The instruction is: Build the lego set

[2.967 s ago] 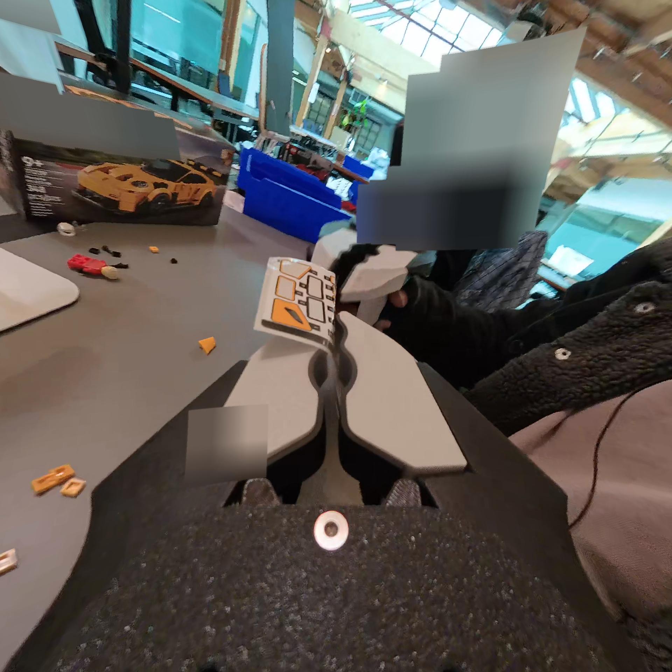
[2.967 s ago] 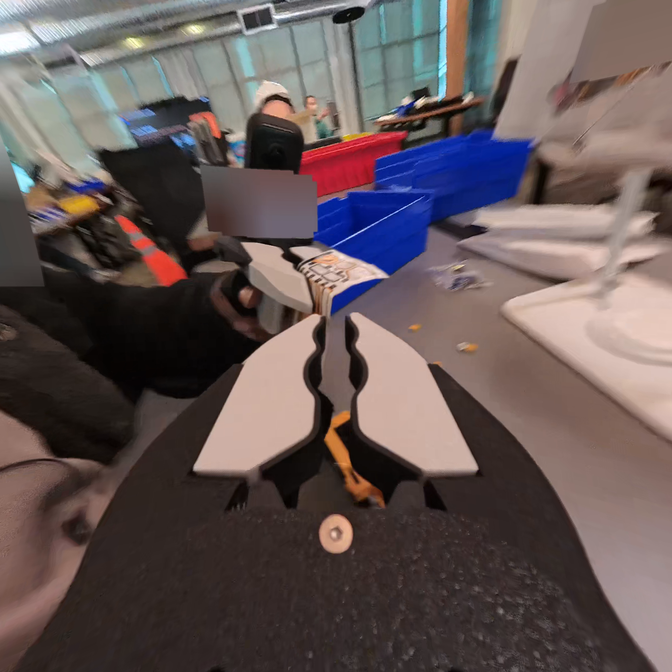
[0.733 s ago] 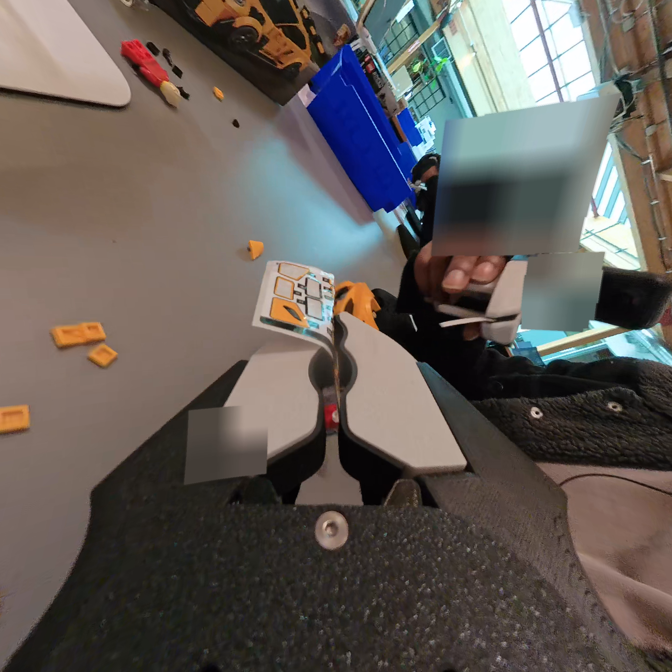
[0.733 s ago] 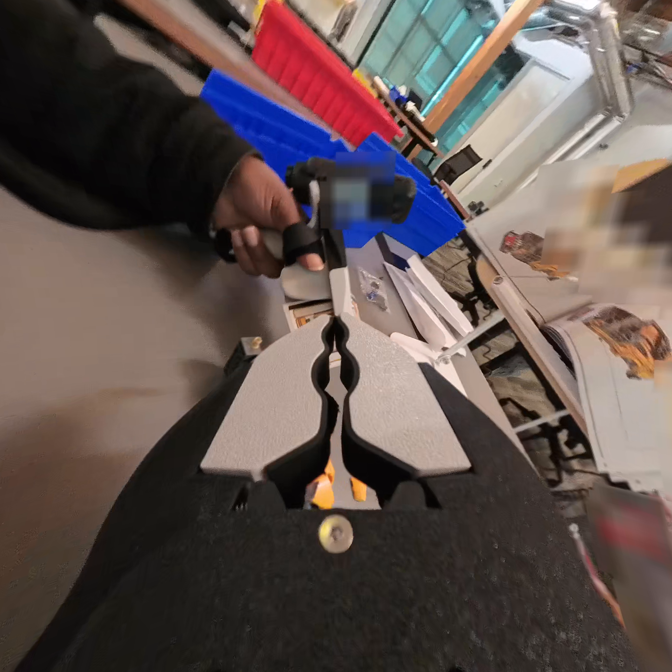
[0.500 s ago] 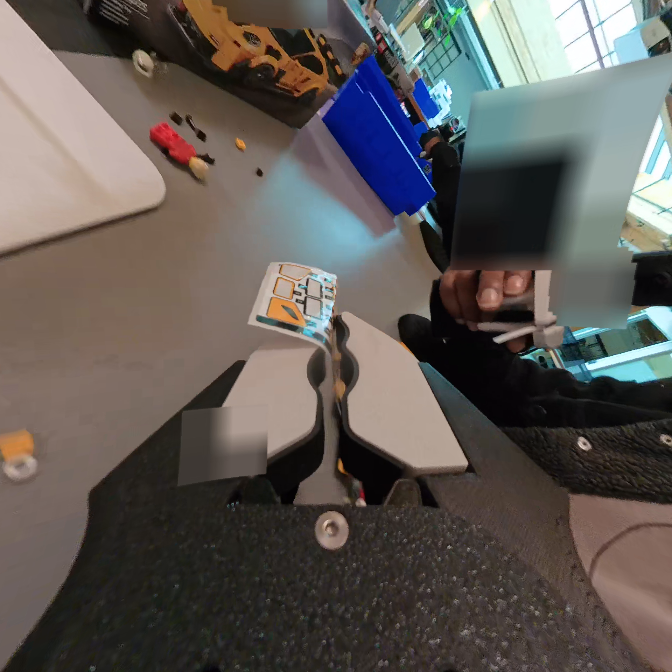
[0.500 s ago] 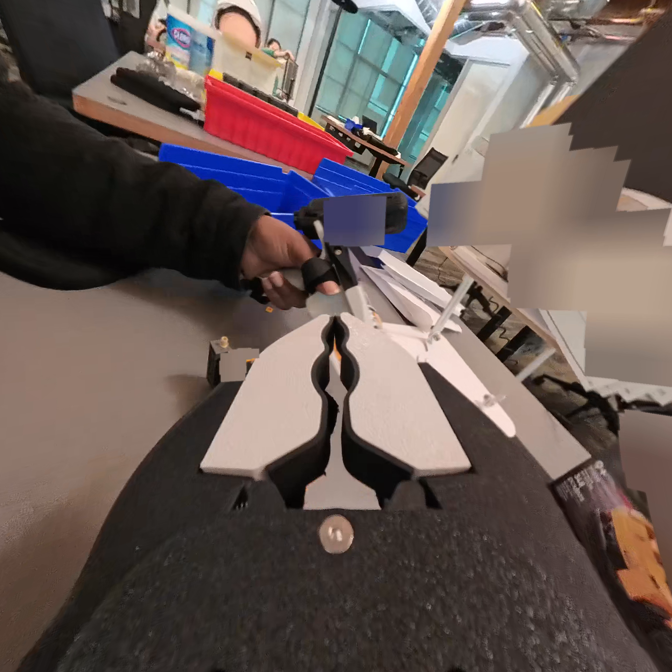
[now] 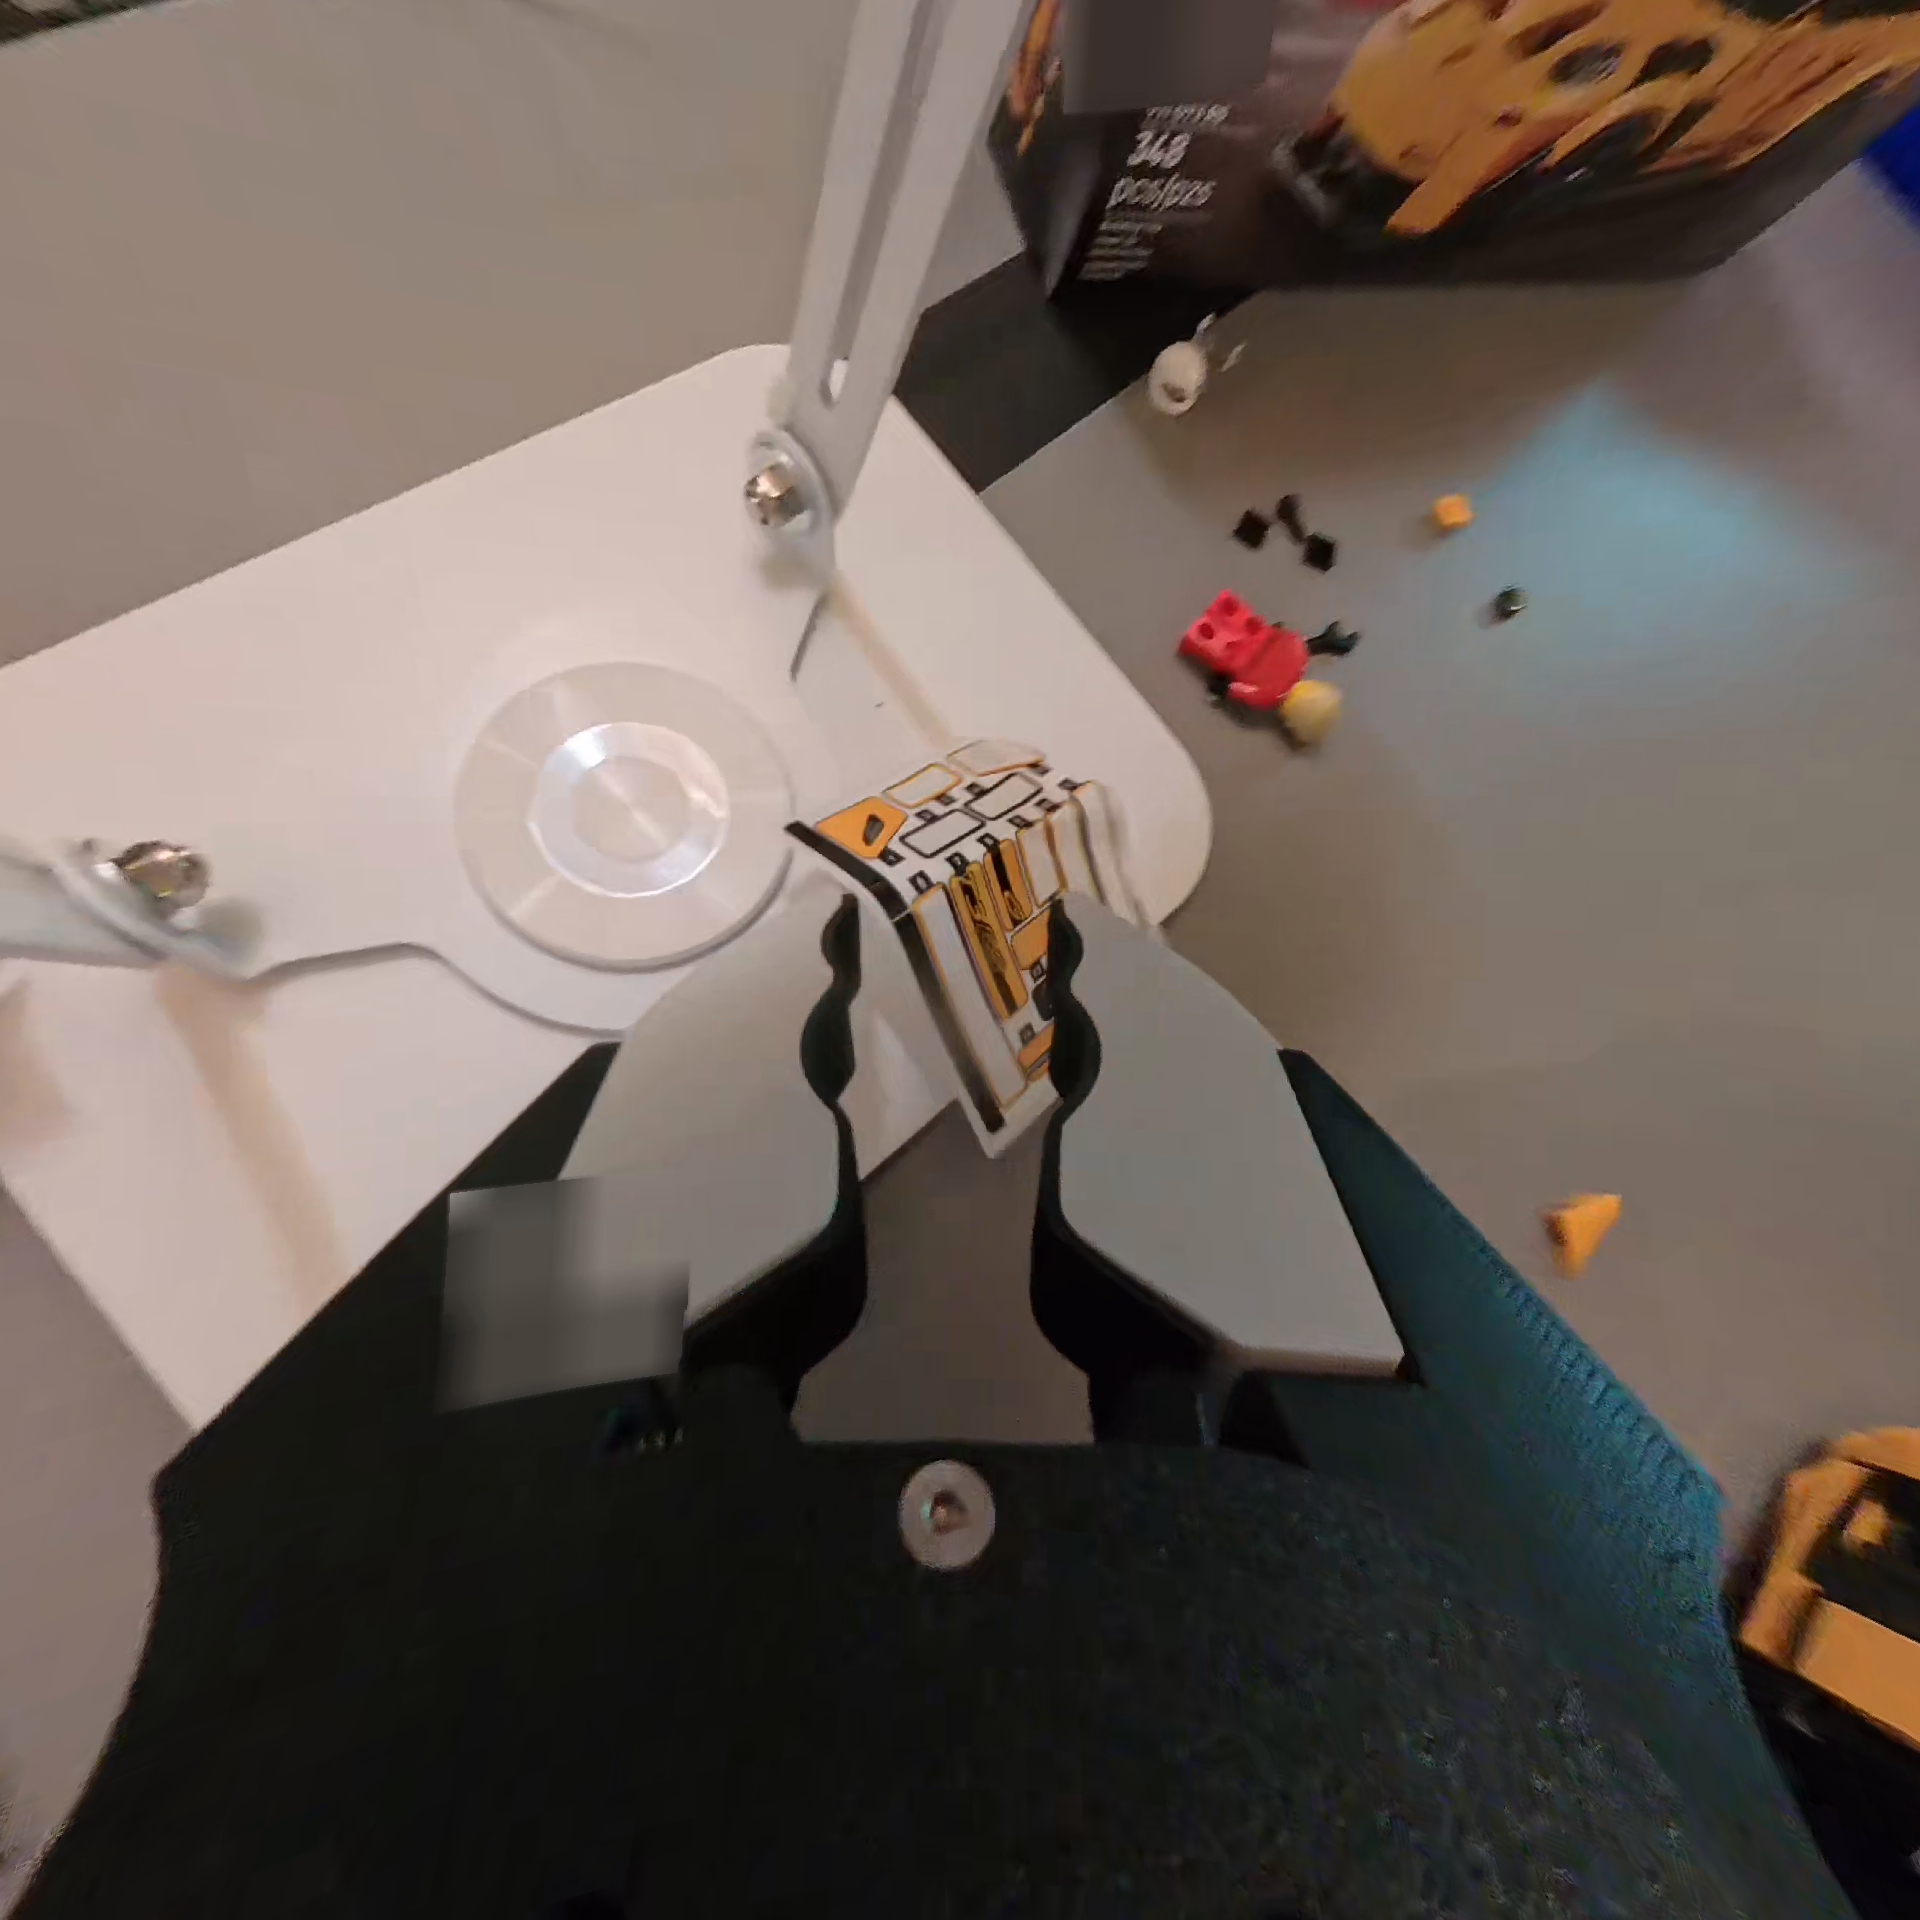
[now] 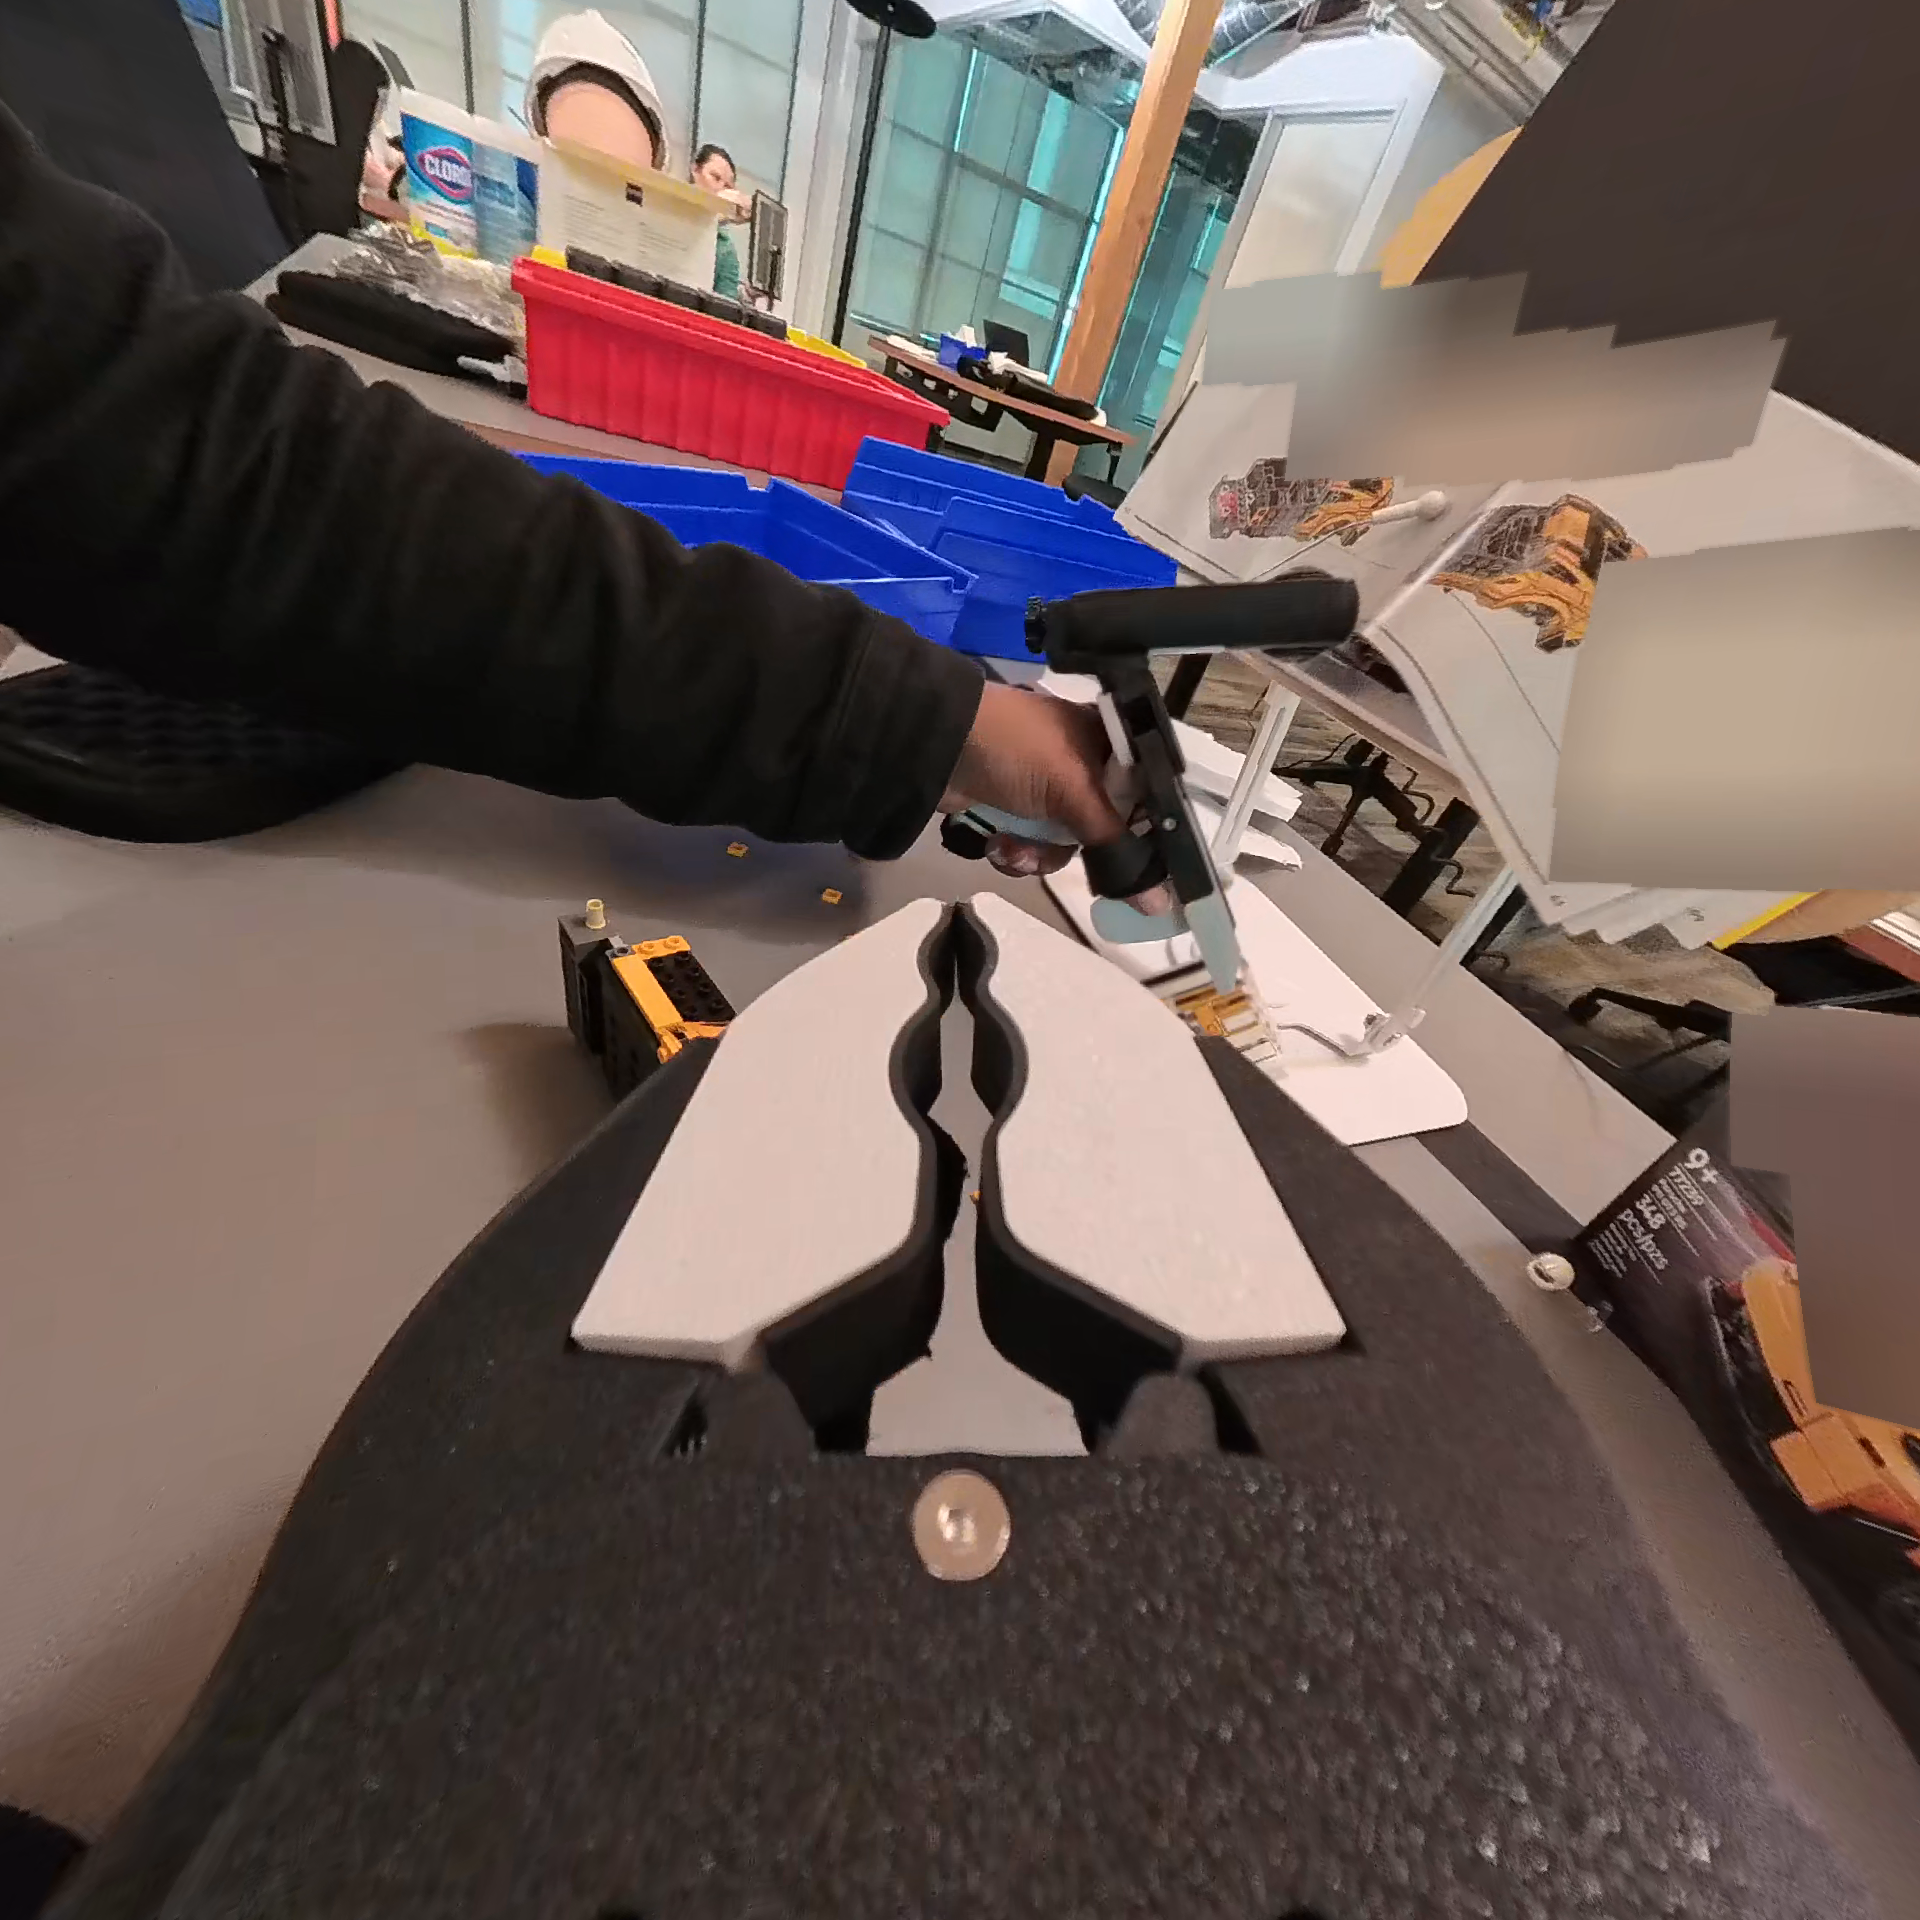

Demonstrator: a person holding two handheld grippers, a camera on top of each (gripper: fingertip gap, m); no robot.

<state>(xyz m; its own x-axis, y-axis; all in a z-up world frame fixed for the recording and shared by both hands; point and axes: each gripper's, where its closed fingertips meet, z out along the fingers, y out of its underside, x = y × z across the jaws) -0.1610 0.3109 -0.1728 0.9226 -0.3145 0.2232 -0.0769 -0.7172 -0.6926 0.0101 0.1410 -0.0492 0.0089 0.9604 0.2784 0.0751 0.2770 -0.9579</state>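
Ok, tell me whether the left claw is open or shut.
Open: the left claw shows a wide gap between its fingers, and the sticker sheet lies loose against one.

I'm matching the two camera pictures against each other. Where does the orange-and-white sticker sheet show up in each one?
Left wrist view: the sticker sheet is at centre, curled between the open jaws of the left gripper, over the white stand base.
Right wrist view: the sheet is right of centre, small, under the far gripper's tip.
Shared landmark: the white stand base.
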